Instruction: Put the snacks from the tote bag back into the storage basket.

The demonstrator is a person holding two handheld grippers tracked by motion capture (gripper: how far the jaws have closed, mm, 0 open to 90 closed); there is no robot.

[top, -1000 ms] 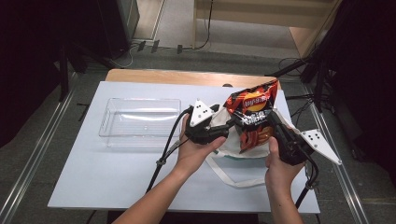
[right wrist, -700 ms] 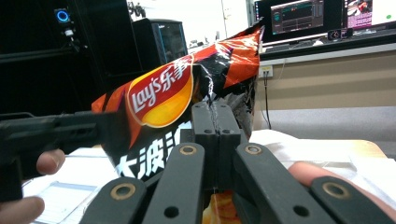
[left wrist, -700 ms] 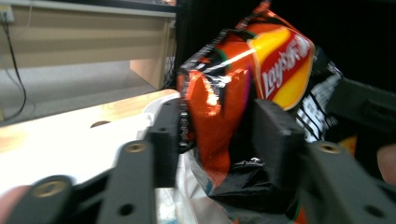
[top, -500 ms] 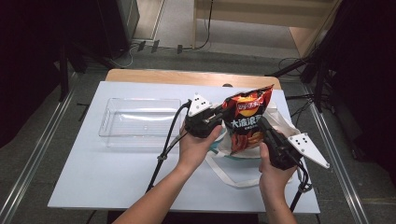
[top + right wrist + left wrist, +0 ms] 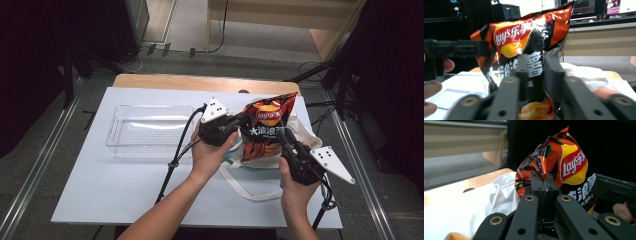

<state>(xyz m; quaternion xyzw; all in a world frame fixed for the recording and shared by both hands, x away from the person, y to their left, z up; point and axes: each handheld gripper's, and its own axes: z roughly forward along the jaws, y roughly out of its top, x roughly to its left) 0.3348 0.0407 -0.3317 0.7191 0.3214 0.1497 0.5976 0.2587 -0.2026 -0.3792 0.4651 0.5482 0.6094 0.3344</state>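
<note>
Chip bag (image 5: 265, 131) now raised upright above tote (image 5: 305, 137), both tools (image 5: 242, 121) (image 5: 281, 136) clamped on its edges.

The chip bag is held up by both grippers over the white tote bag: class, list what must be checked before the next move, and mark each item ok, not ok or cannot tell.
1. Left gripper clamped on the chip bag: ok, its jaws are shut on the bag's side edge.
2. Right gripper gripping the bag: ok, its jaws press on the bag's front.
3. Chip bag upright and clear of the table: ok.
4. White tote bag beneath the chip bag: ok.
5. Tote bag's mouth open wide enough: cannot tell.
6. Clear plastic tray out of the way: ok, to the left.
</note>
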